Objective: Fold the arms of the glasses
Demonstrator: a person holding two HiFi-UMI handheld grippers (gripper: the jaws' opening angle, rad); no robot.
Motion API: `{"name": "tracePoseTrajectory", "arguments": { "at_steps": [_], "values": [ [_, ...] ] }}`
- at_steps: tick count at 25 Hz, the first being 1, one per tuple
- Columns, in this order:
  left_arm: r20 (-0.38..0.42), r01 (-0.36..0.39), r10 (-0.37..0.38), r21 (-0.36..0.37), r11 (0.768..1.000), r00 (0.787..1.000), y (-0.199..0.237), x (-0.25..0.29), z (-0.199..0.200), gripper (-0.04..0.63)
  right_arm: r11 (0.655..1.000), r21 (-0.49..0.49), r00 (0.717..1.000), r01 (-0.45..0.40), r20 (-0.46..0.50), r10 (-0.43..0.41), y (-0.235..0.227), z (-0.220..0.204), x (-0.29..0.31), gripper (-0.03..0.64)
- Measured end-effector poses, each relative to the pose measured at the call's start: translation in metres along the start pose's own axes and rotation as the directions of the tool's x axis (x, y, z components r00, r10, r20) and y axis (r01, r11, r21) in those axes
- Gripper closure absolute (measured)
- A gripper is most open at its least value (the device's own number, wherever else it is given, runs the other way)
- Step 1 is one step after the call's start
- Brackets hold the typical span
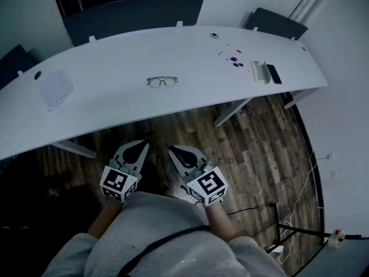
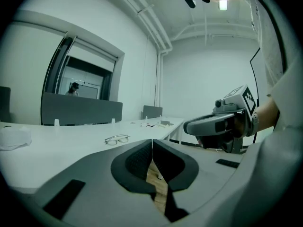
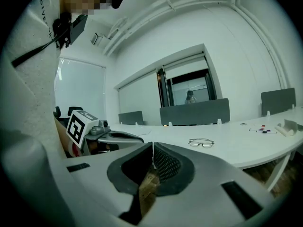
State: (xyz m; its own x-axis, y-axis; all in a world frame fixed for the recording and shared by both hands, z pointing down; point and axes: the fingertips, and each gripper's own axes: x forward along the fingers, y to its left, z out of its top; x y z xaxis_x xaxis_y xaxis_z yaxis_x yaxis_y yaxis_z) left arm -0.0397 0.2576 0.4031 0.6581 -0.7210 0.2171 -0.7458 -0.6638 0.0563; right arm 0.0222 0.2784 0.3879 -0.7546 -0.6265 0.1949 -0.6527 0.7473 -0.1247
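A thin-framed pair of glasses (image 1: 162, 82) lies on the long white table (image 1: 115, 74), its arms open. It also shows on the table in the left gripper view (image 2: 117, 139) and in the right gripper view (image 3: 201, 142). My left gripper (image 1: 140, 147) and right gripper (image 1: 175, 151) hang over the wooden floor, well short of the table's front edge. Both are shut with nothing between the jaws. In the left gripper view the left gripper (image 2: 152, 142) has its tips touching. The same holds for the right gripper (image 3: 153, 146) in its own view.
A white cloth-like sheet (image 1: 54, 88) lies at the table's left. Small pens and bits (image 1: 234, 60), a white holder (image 1: 259, 71) and a dark phone (image 1: 274, 73) sit at the right. Grey partitions (image 1: 132, 13) stand behind the table. Cables (image 1: 300, 201) run across the floor at right.
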Motion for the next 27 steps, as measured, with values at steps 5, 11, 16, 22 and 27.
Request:
{"name": "tracePoseTrajectory", "arguments": {
  "at_steps": [5, 11, 16, 22, 27],
  "values": [
    [0.014, 0.002, -0.002, 0.000, 1.000, 1.000, -0.019, -0.012, 0.002, 0.577, 1.000, -0.015, 1.000, 0.022, -0.001, -0.023, 0.012, 0.000, -0.018, 0.598],
    [0.016, 0.009, -0.009, 0.000, 1.000, 1.000, -0.031, -0.017, 0.003, 0.577, 0.999, -0.007, 0.999, 0.047, 0.014, -0.047, 0.014, 0.001, -0.032, 0.598],
    [0.008, 0.018, -0.018, 0.006, 1.000, 1.000, -0.037, -0.016, 0.003, 0.577, 0.999, 0.012, 0.999, 0.037, 0.025, -0.037, 0.014, 0.000, -0.037, 0.598],
    [-0.006, 0.025, -0.025, 0.018, 1.000, 1.000, -0.038, -0.013, 0.005, 0.577, 0.999, 0.021, 0.999, 0.037, 0.035, -0.038, 0.013, 0.002, -0.038, 0.598],
    [-0.020, 0.023, -0.022, 0.014, 1.000, 1.000, -0.033, -0.007, 0.004, 0.577, 0.998, 0.051, 0.998, 0.045, 0.040, -0.047, 0.003, 0.000, -0.035, 0.598]
  ]
}}
